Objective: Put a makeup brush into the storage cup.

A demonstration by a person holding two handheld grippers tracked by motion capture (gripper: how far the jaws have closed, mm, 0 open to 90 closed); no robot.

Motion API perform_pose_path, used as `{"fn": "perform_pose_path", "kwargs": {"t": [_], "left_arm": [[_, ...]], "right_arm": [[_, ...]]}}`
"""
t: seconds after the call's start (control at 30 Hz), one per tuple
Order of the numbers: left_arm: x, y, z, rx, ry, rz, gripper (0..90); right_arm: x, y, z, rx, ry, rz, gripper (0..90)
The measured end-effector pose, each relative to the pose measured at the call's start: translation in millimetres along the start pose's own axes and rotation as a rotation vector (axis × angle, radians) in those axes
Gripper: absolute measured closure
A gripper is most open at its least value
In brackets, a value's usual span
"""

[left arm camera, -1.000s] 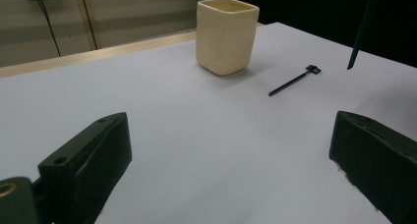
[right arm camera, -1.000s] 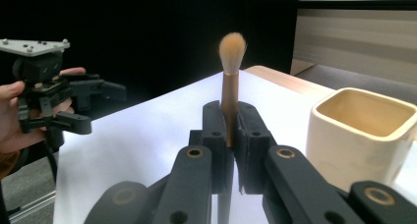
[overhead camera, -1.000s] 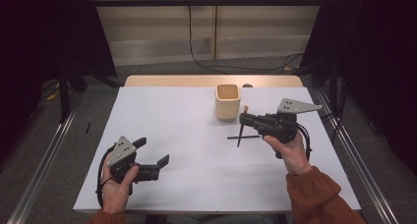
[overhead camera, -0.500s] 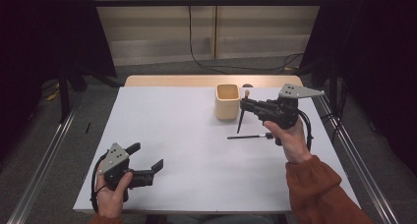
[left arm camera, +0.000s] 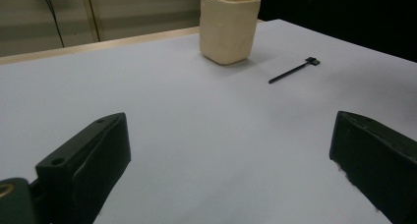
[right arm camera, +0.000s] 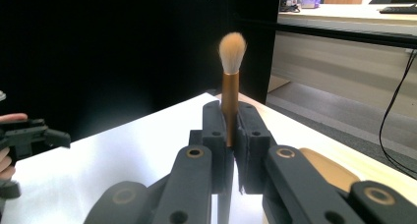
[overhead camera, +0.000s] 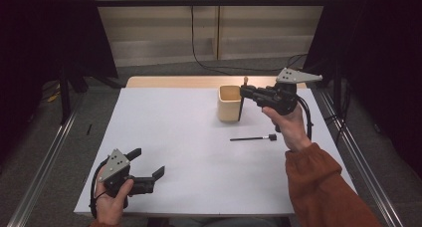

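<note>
right claw [overhead camera: 243,91]: clenched on makeup brush [right arm camera: 231,81], bristles up, handle hanging beside cup [overhead camera: 230,103] | left claw [overhead camera: 149,168]: released, low over tabletop [overhead camera: 174,137] near front edge | thin black brush [overhead camera: 254,138]: lying flat on tabletop, near cup

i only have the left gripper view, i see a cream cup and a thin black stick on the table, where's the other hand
Observer: The right tongs are raised beside the cup, at its right side in the high view.
Operator: holding anything
Observer: Yes, shut on a makeup brush, held upright with its pale bristles on top.
Operator: is it in the cup yet
Observer: No, its dark handle hangs outside the cup's right wall. The black stick lies on the table below that hand.
</note>
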State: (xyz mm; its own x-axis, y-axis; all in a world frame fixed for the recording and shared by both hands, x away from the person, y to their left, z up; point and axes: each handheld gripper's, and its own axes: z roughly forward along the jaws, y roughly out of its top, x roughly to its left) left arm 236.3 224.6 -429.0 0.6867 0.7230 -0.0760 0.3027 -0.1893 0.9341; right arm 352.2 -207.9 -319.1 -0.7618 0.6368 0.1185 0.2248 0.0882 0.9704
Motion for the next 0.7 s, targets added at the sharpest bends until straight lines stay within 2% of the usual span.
{"fn": "perform_pose_path", "kwargs": {"t": [0.1, 0.17, 0.23, 0.37, 0.4, 0.43, 0.63, 0.7], "left_arm": [[-0.6, 1.4, -0.5, -0.013, -0.006, -0.015, 2.1], [-0.4, 2.0, -1.4, -0.018, 0.009, -0.008, 2.1], [0.2, 1.9, -1.8, -0.025, 0.005, -0.025, 2.0], [1.1, 1.8, -3.1, -0.033, 0.011, -0.029, 2.0], [1.5, 2.1, -3.9, -0.029, 0.018, -0.007, 2.0], [0.9, 2.3, -5.0, -0.035, 0.017, -0.004, 2.0], [3.3, 1.3, -5.1, -0.037, 0.017, -0.023, 1.8], [3.7, 1.4, -4.3, -0.030, 0.014, -0.011, 1.8]], "right_arm": [[-4.9, 4.4, 4.2, -0.003, -0.009, 0.001, 84.5], [-7.9, 7.7, 6.3, -0.011, -0.011, 0.005, 84.5], [-10.7, 11.5, 7.9, -0.026, -0.014, 0.014, 84.5], [-14.1, 20.4, 10.9, -0.032, -0.029, -0.003, 84.5], [-15.4, 22.5, 11.6, -0.036, -0.036, -0.005, 84.5], [-17.0, 24.3, 12.3, -0.040, -0.039, -0.005, 84.5], [-29.2, 32.6, 19.1, -0.033, -0.089, -0.015, 84.5], [-33.4, 35.9, 20.9, -0.037, -0.099, -0.019, 84.4]]}}
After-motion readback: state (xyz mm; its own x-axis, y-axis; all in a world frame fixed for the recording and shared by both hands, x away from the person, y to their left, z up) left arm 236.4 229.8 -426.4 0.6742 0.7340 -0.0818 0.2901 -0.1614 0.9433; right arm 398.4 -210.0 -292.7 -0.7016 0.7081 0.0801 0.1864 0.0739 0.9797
